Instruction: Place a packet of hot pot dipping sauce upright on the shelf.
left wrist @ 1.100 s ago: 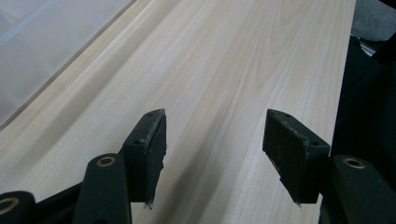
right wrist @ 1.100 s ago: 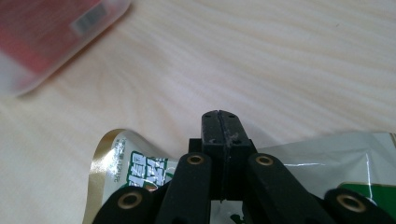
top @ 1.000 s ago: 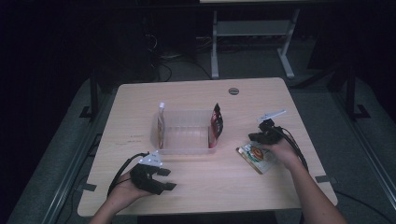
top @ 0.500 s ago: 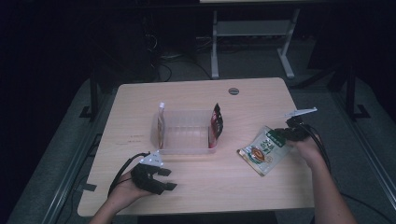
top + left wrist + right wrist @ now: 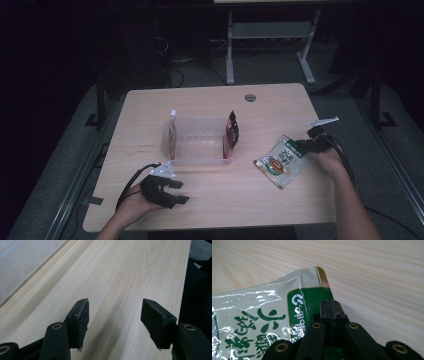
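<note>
One green pouch [image 5: 281, 162] is pinched by the right gripper [image 5: 301, 146] on the table [image 5: 210, 205]. One clear bin [image 5: 197, 145] holding two packets is positioned alongside. The left gripper [image 5: 176, 192] is spread, empty.

High view above the table [image 5: 220, 200] looking forward and down, claw views close along its wood, shared.

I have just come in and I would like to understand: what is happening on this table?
A person works with two hand-held grippers at a wooden table. The right gripper is shut on the edge of a green and white snack packet, which lies on the table right of a clear plastic bin. Two packets stand at the bin's ends, a red one and a pale one. The left gripper rests open near the front edge, holding nothing.
</note>
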Action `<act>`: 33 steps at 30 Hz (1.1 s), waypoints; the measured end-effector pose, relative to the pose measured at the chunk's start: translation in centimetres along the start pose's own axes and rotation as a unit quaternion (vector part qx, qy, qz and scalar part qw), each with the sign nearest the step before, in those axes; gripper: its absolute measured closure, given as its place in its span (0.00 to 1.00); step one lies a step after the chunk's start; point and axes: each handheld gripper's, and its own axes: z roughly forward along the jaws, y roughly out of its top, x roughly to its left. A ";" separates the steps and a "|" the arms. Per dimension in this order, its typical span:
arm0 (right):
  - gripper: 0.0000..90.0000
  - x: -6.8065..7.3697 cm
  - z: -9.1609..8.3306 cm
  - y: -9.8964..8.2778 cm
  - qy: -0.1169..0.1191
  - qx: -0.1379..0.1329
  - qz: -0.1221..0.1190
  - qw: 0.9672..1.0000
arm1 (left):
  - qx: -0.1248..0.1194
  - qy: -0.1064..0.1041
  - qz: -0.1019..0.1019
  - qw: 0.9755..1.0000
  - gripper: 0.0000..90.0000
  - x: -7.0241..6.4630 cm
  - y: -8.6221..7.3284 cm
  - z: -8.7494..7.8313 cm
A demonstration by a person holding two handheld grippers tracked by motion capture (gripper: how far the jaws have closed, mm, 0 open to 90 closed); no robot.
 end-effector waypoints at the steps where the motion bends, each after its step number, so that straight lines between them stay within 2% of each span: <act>1: 1.00 0.0 0.0 0.0 0.002 0.001 -0.001 1.000 | 0.001 0.000 -0.001 1.000 0.44 0.0 0.0 0.0; 5: 1.00 0.0 -0.2 -0.2 0.016 0.008 -0.003 1.000 | 0.000 0.000 0.000 1.000 0.44 0.0 0.0 0.0; 12: 1.00 1.7 -0.3 -0.3 0.038 0.019 -0.012 0.999 | -0.003 0.002 0.002 1.000 0.44 -0.2 0.0 -0.2; 15: 1.00 2.8 -0.3 -0.4 0.043 0.024 -0.033 0.998 | -0.003 0.003 0.006 1.000 0.44 -0.2 0.0 -0.2; 19: 1.00 4.4 -0.4 -0.8 0.074 0.031 -0.047 0.996 | -0.002 0.004 0.008 1.000 0.44 -0.2 0.1 -0.2; 25: 1.00 6.7 -0.4 -1.1 0.100 0.039 -0.079 0.991 | -0.003 0.004 0.007 1.000 0.43 -0.3 0.2 -0.2; 33: 1.00 10.2 0.2 -0.9 0.139 0.050 -0.116 0.982 | -0.004 0.004 0.010 1.000 0.43 -0.4 0.2 -0.2</act>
